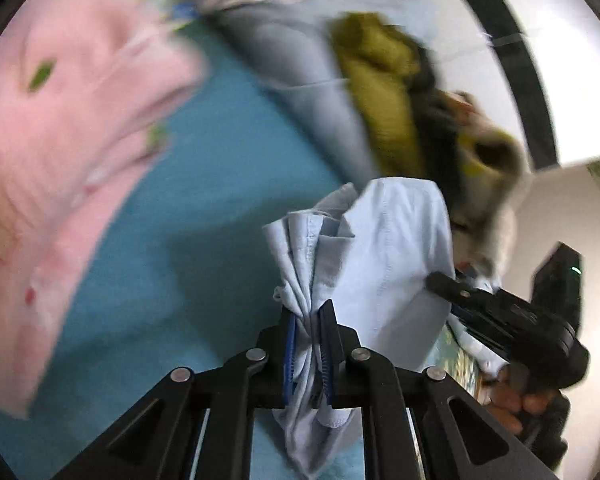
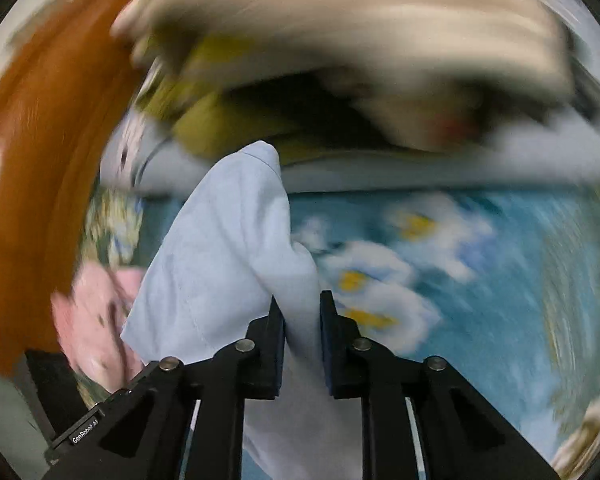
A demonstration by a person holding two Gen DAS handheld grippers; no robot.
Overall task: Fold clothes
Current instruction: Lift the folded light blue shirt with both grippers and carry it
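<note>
Nearest to us, our left gripper [image 1: 311,320] has its fingers [image 1: 289,344] pinched tight on a gathered bunch of the pale blue garment [image 1: 384,248], which is lifted above the bed. Our right gripper [image 2: 302,312] has its fingers [image 2: 274,344] closed on another part of the same cloth [image 2: 228,248]; the left view shows it gripping the garment's right edge [image 1: 440,280]. Beneath lies the turquoise flowered bedsheet [image 2: 440,240]. Farther out, a pink garment [image 1: 68,152] lies left, and a blurred olive-green piece [image 1: 384,100] sits on grey fabric [image 1: 300,80] beyond.
</note>
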